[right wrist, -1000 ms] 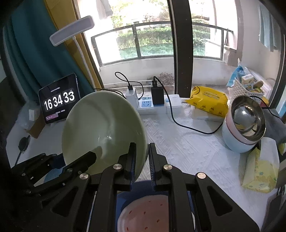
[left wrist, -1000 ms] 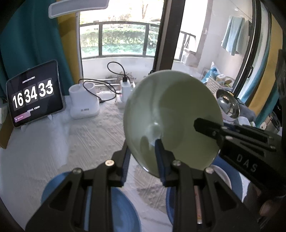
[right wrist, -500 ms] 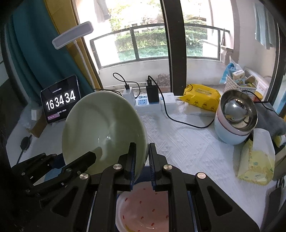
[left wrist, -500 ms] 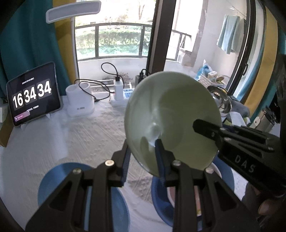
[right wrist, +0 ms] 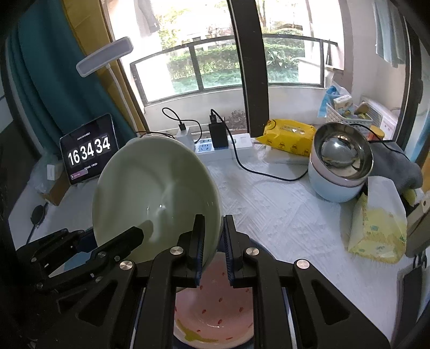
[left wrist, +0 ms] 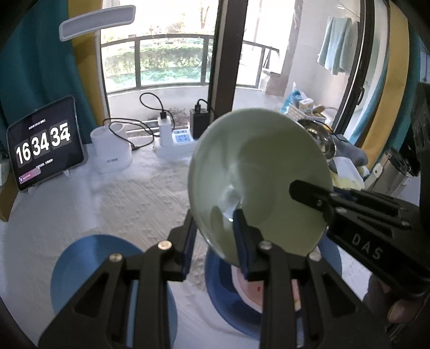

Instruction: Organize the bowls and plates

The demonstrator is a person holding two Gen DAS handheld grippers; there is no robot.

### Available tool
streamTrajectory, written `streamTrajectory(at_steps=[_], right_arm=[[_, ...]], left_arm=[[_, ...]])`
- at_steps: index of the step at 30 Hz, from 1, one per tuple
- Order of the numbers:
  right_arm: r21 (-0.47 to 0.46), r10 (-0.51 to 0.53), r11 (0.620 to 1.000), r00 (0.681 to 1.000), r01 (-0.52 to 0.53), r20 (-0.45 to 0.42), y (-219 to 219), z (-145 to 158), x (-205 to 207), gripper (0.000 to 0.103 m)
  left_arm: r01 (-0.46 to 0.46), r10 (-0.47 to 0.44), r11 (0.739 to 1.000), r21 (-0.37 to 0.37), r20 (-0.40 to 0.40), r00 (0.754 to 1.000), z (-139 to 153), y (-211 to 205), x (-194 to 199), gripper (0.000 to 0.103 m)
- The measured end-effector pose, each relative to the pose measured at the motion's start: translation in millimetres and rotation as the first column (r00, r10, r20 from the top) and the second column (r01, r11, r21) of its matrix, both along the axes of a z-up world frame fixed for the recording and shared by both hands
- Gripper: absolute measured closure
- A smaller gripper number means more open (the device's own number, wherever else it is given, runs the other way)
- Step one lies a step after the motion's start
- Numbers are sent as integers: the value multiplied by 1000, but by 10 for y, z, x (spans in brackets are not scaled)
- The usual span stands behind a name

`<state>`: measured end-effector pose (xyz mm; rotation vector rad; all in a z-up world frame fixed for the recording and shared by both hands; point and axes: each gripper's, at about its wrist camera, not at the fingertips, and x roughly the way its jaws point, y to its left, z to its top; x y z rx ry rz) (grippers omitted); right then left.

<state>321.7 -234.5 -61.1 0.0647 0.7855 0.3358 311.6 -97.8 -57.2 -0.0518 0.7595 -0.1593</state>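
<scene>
Two grippers on one bowl: we find both tools clamped on opposite edges of the same pale green bowl (right wrist: pixel 157 193), which hangs tilted in the air above the table (right wrist: pixel 282 214).
Far left: we note a tablet clock (left wrist: pixel 44 143) propped at the table's back edge, with a white holder (left wrist: pixel 111 150) just beside it and a lamp head (left wrist: pixel 96 21) above.
Near left: a blue plate (left wrist: pixel 91 257) lies flat on the cloth, partly hidden by the left tool's body.
Left gripper (left wrist: pixel 215 236): its two pads are closed on the bowl's lower left rim, one pad inside the bowl and one behind it.
Green bowl, left view (left wrist: pixel 258 171): the hollow faces the camera; the rim stands steeply tilted.
Below the bowl: we see a pink bowl with red specks (right wrist: pixel 215 314) sitting in a second blue plate (left wrist: pixel 223 298), directly under the held bowl and apart from it.
Right gripper (right wrist: pixel 212 241): its pads are shut on the bowl's right rim, the wall of the bowl between them.
Centre rear: a white power strip (right wrist: pixel 215 147) with black cables plugged in.
Right rear: a yellow wipes pack (right wrist: pixel 287 137) lies near a steel bowl nested in a stack of pale bowls (right wrist: pixel 338 163).
Far right: a yellow tissue pack (right wrist: pixel 376 222) stands near the stack; a person's fingers (left wrist: pixel 400 311) show at the right tool's handle.
</scene>
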Motion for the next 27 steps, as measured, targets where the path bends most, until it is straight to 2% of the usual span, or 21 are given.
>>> streamTrajectory(at_steps=[14,27], right_arm=[[23,-20,1000,1000,20,-25,-209,-129,-145,88],[30,-29,999,997,32,-76,-347,-370,-287,88]], left_arm=[[33,-32,999,19,-24,999,-110,-179,-131,75],[56,-54,998,34,-69,996,-305,-310,-255,75]])
